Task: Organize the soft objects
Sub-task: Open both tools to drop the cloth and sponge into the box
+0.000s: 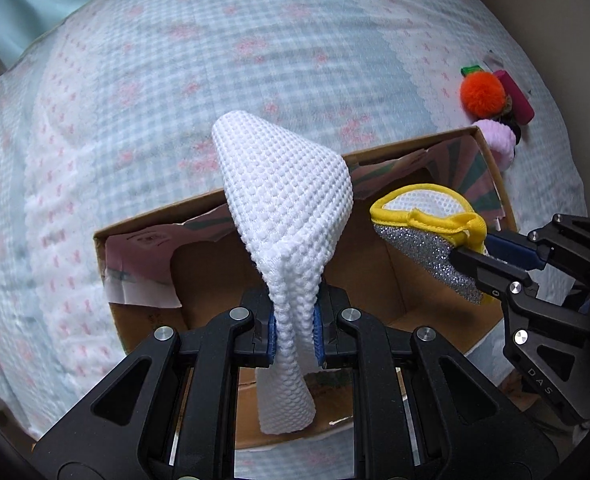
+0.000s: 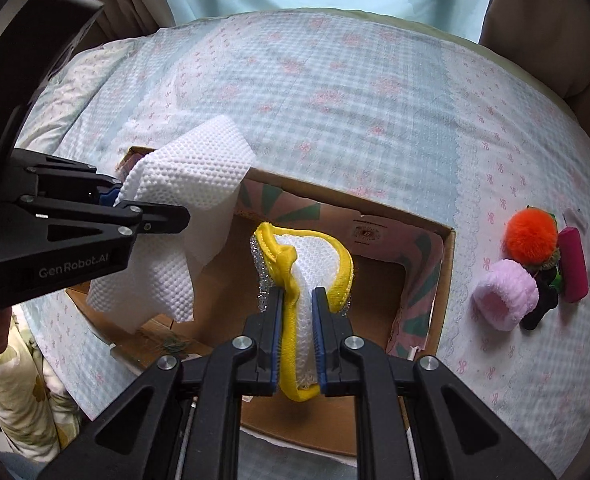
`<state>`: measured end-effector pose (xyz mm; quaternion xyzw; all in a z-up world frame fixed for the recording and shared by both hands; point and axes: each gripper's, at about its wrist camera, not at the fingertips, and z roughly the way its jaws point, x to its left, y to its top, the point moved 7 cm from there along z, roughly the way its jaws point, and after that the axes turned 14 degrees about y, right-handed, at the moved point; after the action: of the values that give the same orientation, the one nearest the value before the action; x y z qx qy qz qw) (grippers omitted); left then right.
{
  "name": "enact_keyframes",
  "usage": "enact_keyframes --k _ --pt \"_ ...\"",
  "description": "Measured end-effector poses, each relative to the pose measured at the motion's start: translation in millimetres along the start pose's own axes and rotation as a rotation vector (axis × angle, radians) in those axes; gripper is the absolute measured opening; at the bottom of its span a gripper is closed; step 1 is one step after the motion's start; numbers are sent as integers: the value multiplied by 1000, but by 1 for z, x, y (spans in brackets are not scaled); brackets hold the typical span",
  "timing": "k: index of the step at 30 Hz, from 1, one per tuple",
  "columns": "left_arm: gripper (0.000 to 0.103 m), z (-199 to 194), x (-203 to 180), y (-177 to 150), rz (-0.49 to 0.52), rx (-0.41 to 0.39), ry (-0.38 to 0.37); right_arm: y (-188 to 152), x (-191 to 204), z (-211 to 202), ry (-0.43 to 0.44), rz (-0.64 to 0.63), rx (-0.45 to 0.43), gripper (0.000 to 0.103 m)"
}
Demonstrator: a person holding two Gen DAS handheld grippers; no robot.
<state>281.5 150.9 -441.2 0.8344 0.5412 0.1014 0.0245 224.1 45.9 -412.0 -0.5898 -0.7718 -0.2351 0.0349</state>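
Note:
My left gripper [image 1: 295,330] is shut on a white waffle-knit cloth [image 1: 285,196], held above the open cardboard box [image 1: 375,152]. The cloth also shows in the right wrist view [image 2: 183,184], drooping from the left gripper [image 2: 151,210]. My right gripper [image 2: 298,312] is shut on a yellow-edged scrubber sponge [image 2: 315,260] with white mesh and a silver glitter side, held over the box [image 2: 449,256]. In the left wrist view the sponge [image 1: 427,224] and right gripper [image 1: 475,256] hang over the box's right part.
A small pile lies on the checked bedspread [image 2: 355,100] right of the box: an orange pompom [image 2: 531,232], a pink fluffy scrunchie [image 2: 503,294], a magenta roll [image 2: 573,264] and dark hair ties [image 2: 541,304]. The box's inside shows bare cardboard and pink-green lining.

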Motion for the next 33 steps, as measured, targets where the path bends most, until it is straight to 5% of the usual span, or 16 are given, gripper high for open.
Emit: enact_keyframes --k 2,5,6,7,8,20,33 --pt "12 2 -1 -3 29 0 12 0 -1 3 -1 -2 5 21" --pt "14 1 -1 -7 49 -2 17 1 0 4 17 -5 -14 87" --pt "27 -2 0 -8 50 -11 16 0 1 5 17 -6 -14 103" --pt "46 -3 1 -9 47 -17 8 -3 1 7 22 -15 -8 103" --pt "100 -4 2 -10 44 -18 0 -7 3 10 38 -30 2 103" --pt "103 12 20 -24 -4 17 -8 -31 8 15 63 -69 23 103" --pt "103 -35 25 -36 -46 -44 -4 -16 16 -12 33 -74 -3 103"
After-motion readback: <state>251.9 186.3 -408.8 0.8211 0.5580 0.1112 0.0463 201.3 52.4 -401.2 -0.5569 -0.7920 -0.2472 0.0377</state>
